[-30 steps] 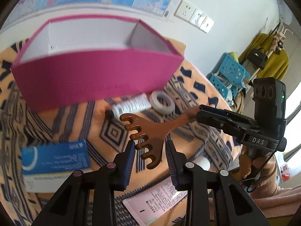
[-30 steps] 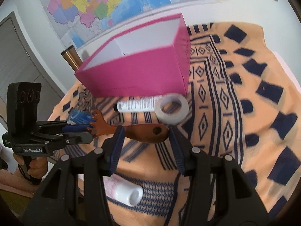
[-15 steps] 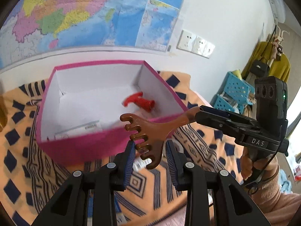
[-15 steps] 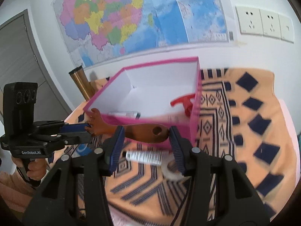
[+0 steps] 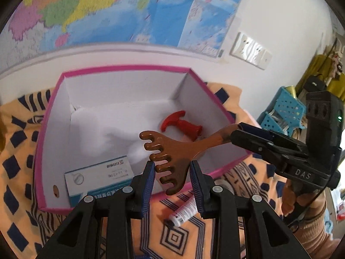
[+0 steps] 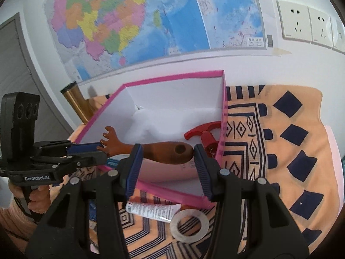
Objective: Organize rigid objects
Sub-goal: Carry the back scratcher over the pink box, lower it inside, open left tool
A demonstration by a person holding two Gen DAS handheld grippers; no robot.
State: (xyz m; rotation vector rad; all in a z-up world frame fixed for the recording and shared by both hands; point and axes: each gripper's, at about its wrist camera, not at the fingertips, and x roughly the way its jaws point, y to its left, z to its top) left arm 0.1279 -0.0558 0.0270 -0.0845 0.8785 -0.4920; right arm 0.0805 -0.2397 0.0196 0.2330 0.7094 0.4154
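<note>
A brown comb-like massager (image 5: 172, 151) hangs in the air over the near edge of the open pink box (image 5: 54, 108). My left gripper (image 5: 172, 172) is shut on its toothed head. My right gripper (image 6: 168, 153) is shut on its rounded handle (image 6: 170, 150). The pink box (image 6: 172, 77) has a white inside. In it lie a red T-shaped handle (image 5: 183, 125) and a white and blue carton (image 5: 99, 174). The red handle also shows in the right wrist view (image 6: 204, 133).
A white tube (image 6: 151, 209) and a roll of tape (image 6: 189, 225) lie on the orange patterned cloth (image 6: 291, 151) in front of the box. A gold cylinder (image 6: 77, 103) stands left of the box. The wall with a map is right behind.
Both grippers have lifted the massager from just above the cloth and carried it forward over the box's near edge. The box's inside has come into view.
</note>
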